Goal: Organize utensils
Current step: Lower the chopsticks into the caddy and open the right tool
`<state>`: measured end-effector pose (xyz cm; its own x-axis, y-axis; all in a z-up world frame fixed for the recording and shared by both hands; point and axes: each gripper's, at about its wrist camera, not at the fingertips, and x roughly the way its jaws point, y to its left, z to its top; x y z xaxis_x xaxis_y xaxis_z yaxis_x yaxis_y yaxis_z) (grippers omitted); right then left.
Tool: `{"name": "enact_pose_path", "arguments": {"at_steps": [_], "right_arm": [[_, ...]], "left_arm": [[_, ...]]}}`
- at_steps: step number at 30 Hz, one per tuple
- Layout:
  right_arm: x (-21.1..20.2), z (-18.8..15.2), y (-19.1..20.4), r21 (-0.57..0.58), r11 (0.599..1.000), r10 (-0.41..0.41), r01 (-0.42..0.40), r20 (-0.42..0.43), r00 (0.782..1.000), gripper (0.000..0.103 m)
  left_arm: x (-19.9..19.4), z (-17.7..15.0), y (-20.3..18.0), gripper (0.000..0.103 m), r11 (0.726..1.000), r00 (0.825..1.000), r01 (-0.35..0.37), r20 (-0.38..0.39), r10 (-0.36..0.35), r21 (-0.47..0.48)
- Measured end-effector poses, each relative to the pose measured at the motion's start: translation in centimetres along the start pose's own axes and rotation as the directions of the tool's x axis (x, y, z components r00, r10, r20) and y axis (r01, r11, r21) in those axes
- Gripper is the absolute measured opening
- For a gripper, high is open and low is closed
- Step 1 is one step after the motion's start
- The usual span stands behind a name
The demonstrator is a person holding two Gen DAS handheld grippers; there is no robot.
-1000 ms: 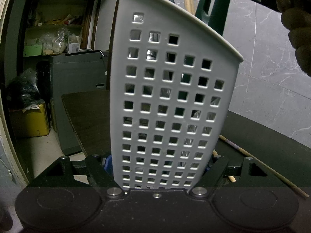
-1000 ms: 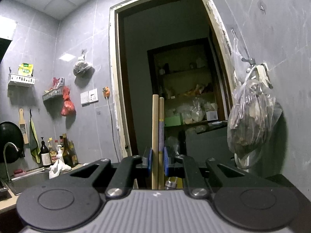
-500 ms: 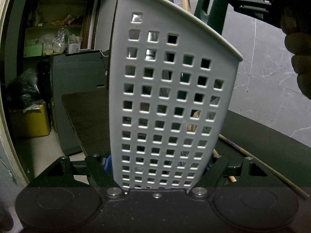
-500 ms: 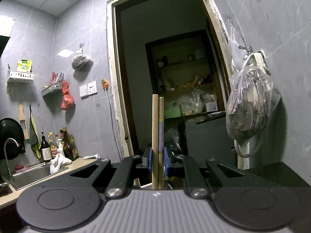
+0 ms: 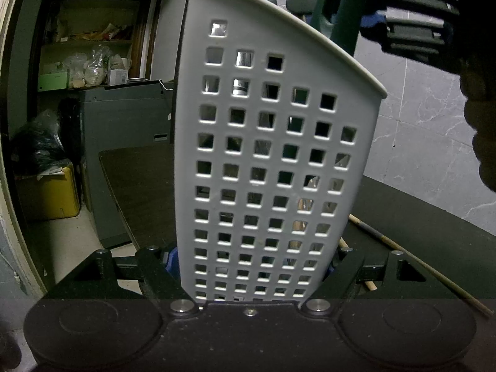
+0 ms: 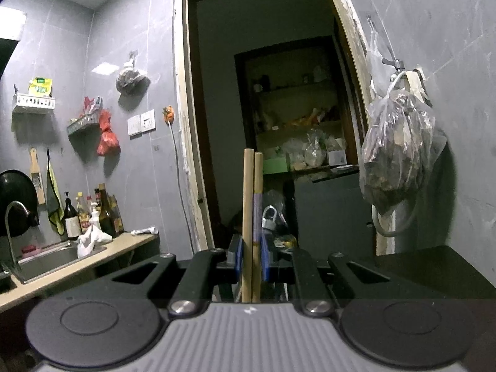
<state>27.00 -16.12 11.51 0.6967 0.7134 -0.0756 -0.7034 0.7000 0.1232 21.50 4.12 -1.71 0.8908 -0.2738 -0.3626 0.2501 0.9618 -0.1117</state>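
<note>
On the dark table (image 5: 434, 232), left gripper (image 5: 251, 263) clamping utensil holder (image 5: 263, 155), right gripper (image 6: 251, 257) pinching chopsticks (image 6: 252, 210).

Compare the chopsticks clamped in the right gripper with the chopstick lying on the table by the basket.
The chopsticks are a pair, side by side; the loose chopstick lies alone. The pair stands upright between the right gripper pads; the loose one lies flat on the dark table, beside the white basket. Both are pale wood.
</note>
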Motion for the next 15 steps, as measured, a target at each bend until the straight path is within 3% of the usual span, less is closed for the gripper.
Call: {"name": "enact_pose_path", "arguments": {"at_steps": [6,11,15], "right_arm": [[-0.7,-0.8,0.0,-0.015,1.0,-0.008,0.007,-0.027,1.0,0.021],[-1.8,-1.0,0.1,-0.018,1.0,-0.001,0.001,-0.033,0.999,0.055],[-3.3,-1.3,0.2,-0.032,0.999,-0.015,0.014,-0.03,0.999,0.075]], "left_arm": [[0.0,0.0,0.0,0.079,1.0,1.0,-0.001,0.0,0.001,0.0],[-0.1,0.0,0.1,0.079,1.0,1.0,0.002,-0.001,-0.002,-0.003],[-0.2,0.1,0.2,0.079,1.0,1.0,-0.001,-0.002,0.001,-0.002]]}}
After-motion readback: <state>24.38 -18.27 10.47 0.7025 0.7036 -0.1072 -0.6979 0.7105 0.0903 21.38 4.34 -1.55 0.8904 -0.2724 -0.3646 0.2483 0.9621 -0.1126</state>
